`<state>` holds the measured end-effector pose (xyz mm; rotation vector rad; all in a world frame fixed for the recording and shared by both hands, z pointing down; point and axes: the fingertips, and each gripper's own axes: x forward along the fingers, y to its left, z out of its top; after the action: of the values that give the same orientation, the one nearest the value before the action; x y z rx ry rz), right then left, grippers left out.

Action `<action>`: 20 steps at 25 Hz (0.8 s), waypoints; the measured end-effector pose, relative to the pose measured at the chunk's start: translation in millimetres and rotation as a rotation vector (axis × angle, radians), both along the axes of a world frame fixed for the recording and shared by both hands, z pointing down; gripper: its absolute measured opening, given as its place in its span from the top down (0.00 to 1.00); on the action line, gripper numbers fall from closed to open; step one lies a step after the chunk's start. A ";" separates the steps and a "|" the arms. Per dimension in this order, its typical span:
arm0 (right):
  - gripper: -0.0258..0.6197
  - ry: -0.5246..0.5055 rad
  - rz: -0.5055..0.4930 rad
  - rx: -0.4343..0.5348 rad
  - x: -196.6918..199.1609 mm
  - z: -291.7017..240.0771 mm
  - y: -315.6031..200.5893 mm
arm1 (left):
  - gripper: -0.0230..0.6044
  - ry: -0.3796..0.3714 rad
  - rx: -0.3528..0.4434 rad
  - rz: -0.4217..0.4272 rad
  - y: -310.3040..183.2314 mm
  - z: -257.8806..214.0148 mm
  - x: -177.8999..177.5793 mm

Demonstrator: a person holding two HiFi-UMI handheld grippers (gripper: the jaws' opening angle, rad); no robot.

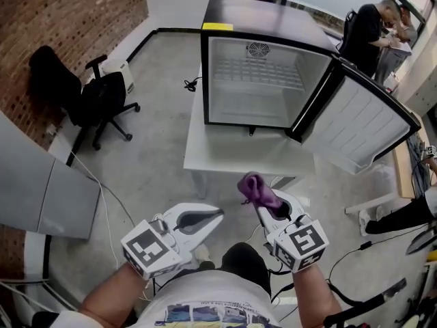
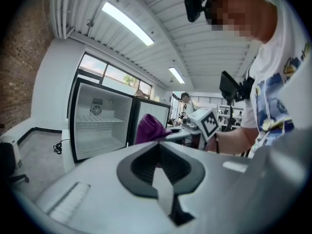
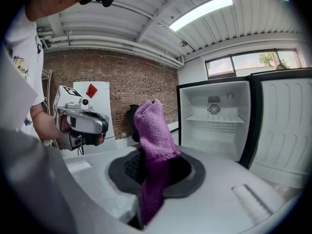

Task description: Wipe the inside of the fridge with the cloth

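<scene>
The head view alone shows the whole layout: the mini fridge (image 1: 256, 80) stands on a white table (image 1: 225, 159) at 12 o'clock, its door (image 1: 362, 125) swung wide toward 2 o'clock, its white inside bare apart from a wire shelf. A black office chair (image 1: 95, 98) sits at 10 o'clock by the brick wall (image 1: 75, 12), and a person in dark clothes (image 1: 365, 29) stands at 1 o'clock behind the fridge. The gripper views add the ridged white ceiling and its strip lights, which the head view does not show. The left gripper view also takes in the wearer's printed white shirt at 3 o'clock, and the right gripper view has the brick wall at 10 o'clock. The left gripper (image 1: 220, 214), at 7 o'clock in the head view, has its jaws closed tip to tip with nothing between them; its own view shows the dark pads meeting along one seam. The right gripper (image 1: 268, 209), at 5 o'clock, is clamped on the purple cloth (image 1: 256, 188). In its own view the knitted fabric stands up from between the jaws in a folded bunch, and a strip hangs down along the seam. Both grippers are held near each other, in front of the table and well apart from the fridge, and the cloth touches nothing but the jaws.
</scene>
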<state>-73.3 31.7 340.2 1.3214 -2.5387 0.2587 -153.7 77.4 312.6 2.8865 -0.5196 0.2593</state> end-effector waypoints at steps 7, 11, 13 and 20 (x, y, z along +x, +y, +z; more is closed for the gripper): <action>0.88 0.007 -0.055 0.047 -4.4 -12.0 -66.9 | 0.96 0.007 0.017 -0.038 -46.8 -3.5 3.8; 0.88 -0.027 -0.088 0.070 7.5 -22.9 -116.0 | 0.96 0.022 0.002 -0.054 -72.7 -16.7 24.7; 0.88 -0.033 -0.122 0.078 11.5 -26.5 -138.7 | 0.95 0.019 0.003 -0.072 -86.3 -17.8 32.1; 0.88 -0.022 -0.239 0.078 8.9 -28.1 -207.7 | 0.96 -0.007 0.020 -0.114 -136.9 -17.8 44.8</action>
<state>-64.4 -176.0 312.1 1.0306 -2.7181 0.1271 -108.9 -59.5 294.8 2.8636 -0.6886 0.2479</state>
